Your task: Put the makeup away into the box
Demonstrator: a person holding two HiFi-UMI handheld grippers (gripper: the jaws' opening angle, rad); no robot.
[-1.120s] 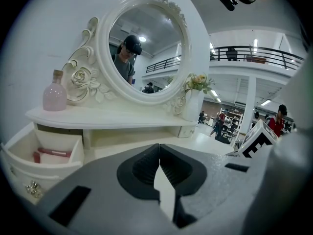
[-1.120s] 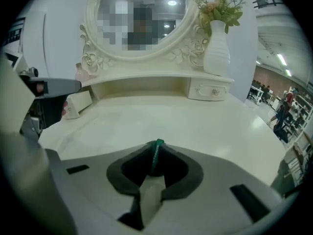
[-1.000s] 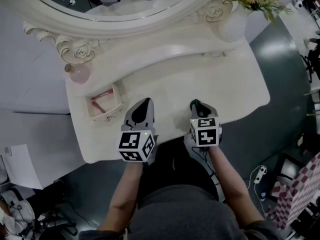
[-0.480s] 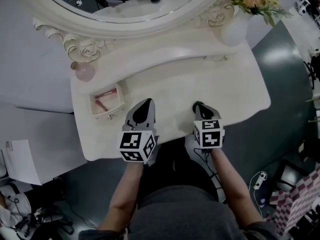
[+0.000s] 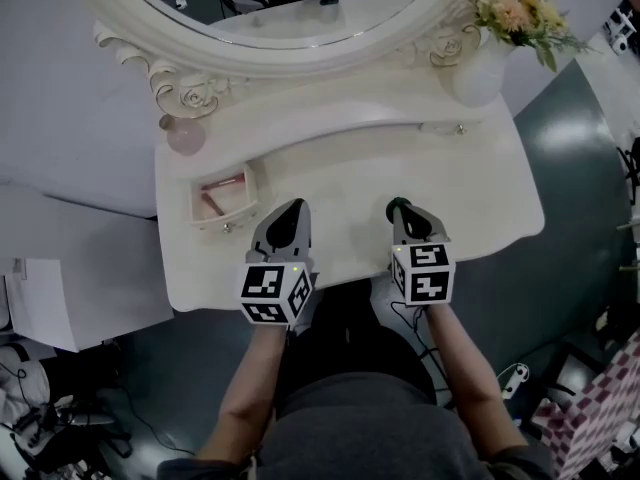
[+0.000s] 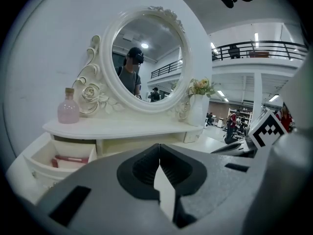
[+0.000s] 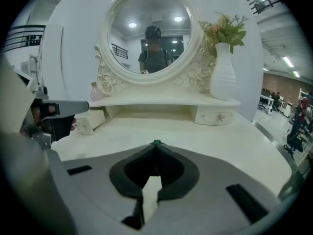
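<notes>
The box is a small open white drawer at the left of the vanity table, with pink makeup sticks lying in it. The left gripper view shows the same drawer and a pink stick. My left gripper hovers just right of the drawer, shut and empty. My right gripper is over the table's front middle, shut, and a small green item peeks out at the tip of its jaws. How long that item is stays hidden.
A pink bottle stands on the shelf above the drawer. A white vase of flowers is at the back right, beside the oval mirror. A closed small drawer sits at the right under the shelf. Papers lie on the floor to the left.
The right gripper has risen a little off the tabletop with the green item at its tip. The left gripper has stayed in place. The head view has shifted slightly.
</notes>
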